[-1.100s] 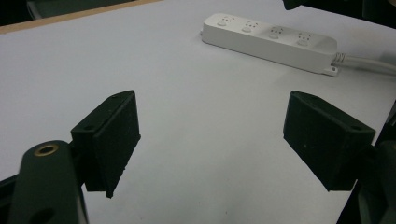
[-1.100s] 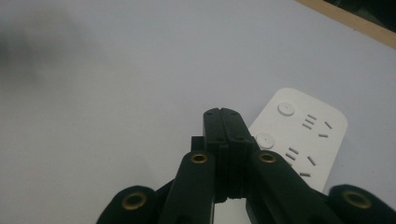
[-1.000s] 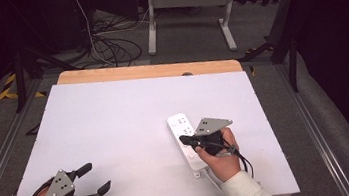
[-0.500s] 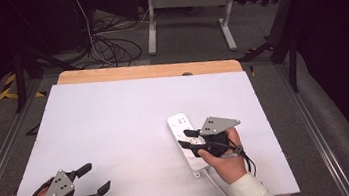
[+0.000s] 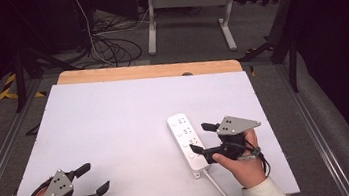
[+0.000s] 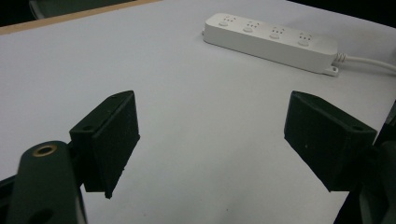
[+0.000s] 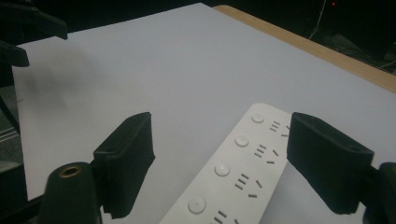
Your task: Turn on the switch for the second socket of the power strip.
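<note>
Black jaws gape wide on the right gripper (image 5: 203, 136), poised over one white power strip (image 5: 188, 140) with four sockets; the left gripper (image 5: 93, 178) spreads equally wide at the table's (image 5: 114, 115) near-left corner.

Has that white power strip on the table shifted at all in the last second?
No. In the high view the power strip lies at the same spot and angle relative to the table's wooden far edge. The right gripper beside it has shifted slightly.
</note>
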Action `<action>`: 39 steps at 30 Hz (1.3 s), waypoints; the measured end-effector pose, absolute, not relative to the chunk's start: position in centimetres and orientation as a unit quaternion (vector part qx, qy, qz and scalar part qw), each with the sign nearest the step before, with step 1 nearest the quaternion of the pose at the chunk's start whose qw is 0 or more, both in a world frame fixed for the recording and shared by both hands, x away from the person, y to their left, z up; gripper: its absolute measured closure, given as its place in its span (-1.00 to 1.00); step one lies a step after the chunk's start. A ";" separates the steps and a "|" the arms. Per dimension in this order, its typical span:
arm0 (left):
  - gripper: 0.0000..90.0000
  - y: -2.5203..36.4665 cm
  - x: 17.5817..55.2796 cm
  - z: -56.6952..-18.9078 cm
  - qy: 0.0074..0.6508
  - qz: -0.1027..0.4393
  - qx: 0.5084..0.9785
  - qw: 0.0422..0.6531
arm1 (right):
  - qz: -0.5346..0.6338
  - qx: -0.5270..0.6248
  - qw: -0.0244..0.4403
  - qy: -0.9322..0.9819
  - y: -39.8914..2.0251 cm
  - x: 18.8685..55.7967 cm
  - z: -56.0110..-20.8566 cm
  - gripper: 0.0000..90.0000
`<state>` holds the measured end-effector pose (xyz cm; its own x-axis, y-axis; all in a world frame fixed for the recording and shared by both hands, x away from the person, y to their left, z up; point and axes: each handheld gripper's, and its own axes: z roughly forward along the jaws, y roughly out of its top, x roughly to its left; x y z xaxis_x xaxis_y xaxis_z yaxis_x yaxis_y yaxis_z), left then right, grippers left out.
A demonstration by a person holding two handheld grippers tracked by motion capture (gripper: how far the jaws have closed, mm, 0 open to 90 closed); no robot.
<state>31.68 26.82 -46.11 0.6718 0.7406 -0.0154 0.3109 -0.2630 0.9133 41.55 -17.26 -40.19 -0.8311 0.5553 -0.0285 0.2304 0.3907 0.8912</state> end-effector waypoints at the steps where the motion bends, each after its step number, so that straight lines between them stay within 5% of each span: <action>1: -0.59 26.8 31.7 -46.1 0.344 0.214 0.766 0.500 | 0.495 0.241 0.163 0.818 -17.6 41.5 -40.2 -0.51; 11: -0.59 27.0 31.5 -45.7 0.345 0.212 0.767 0.498 | 0.488 0.291 0.163 0.807 -20.5 40.2 -41.1 -0.72; 39: -0.73 27.9 31.2 -46.2 0.339 0.214 0.761 0.510 | 0.493 0.323 0.145 0.794 -25.7 39.9 -46.7 -0.67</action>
<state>31.19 27.92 -46.24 0.6782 0.7346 -0.0190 0.2976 -0.2509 0.9211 39.87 -25.75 -46.66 -0.7490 0.6565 0.0888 0.3707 0.3042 0.8775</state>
